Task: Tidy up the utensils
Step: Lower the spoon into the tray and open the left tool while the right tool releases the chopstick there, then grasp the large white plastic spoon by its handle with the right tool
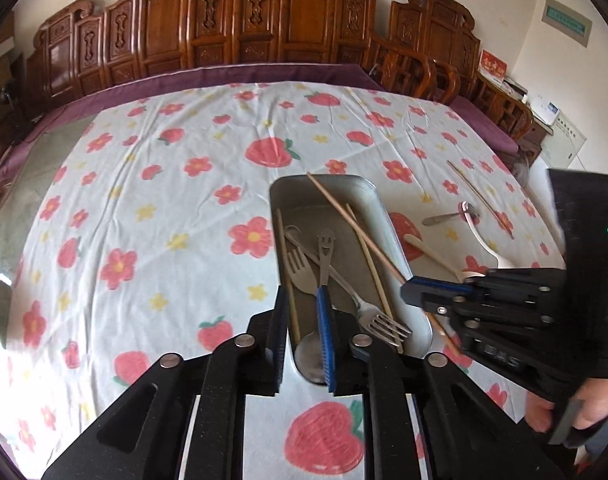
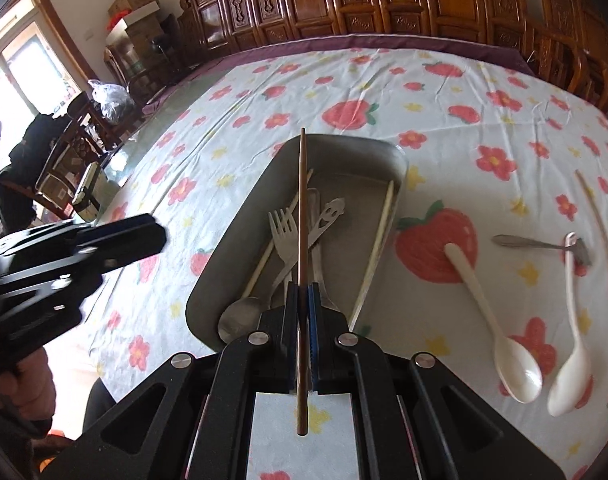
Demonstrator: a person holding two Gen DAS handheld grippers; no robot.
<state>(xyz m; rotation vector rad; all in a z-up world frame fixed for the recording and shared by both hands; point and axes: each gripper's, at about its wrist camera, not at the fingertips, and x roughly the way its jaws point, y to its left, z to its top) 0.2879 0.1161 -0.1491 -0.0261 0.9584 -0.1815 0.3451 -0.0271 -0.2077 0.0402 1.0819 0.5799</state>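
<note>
A metal tray lies on the flowered cloth. It holds forks, a smiley-handled spoon, another spoon and pale chopsticks. My left gripper hovers over the tray's near end, open, with nothing between its fingers; in the right wrist view it sits left of the tray. My right gripper is shut on a brown chopstick, which slants over the tray.
On the cloth right of the tray lie two white plastic spoons, a metal spoon and a loose chopstick. Carved wooden chairs line the table's far edge. A hand grips the right tool.
</note>
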